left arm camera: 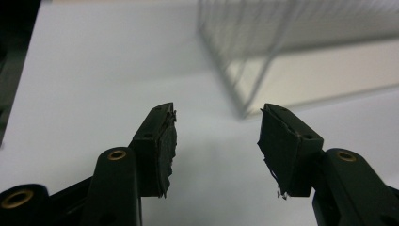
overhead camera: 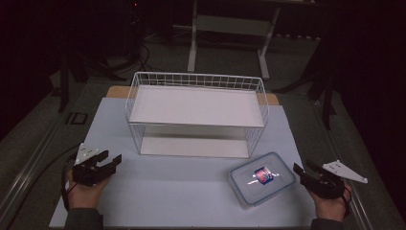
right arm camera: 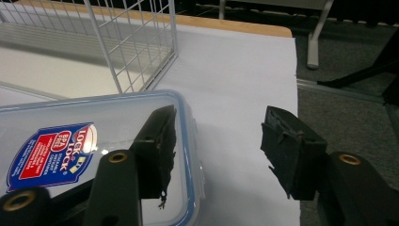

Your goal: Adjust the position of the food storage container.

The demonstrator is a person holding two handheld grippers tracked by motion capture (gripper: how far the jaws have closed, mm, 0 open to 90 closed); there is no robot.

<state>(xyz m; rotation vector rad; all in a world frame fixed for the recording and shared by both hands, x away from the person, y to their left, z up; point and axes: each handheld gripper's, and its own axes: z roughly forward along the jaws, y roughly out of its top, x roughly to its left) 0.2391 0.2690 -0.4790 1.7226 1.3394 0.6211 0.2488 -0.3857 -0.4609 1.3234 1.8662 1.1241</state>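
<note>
In the high view, a clear lidded container (overhead camera: 261, 178) with a blue seal and a red-and-blue label is lying on the white worktop (overhead camera: 177, 187) at lower right, in front of the wire basket (overhead camera: 196, 112). The right gripper (overhead camera: 303, 169) is hovering just beside it, jaws parted and holding nothing. The left gripper (overhead camera: 110, 159), lower left, is likewise gaping empty.

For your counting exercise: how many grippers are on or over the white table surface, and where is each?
2. The left gripper is near the table's front left, open. The right gripper is at front right, beside the clear container, open.
</note>
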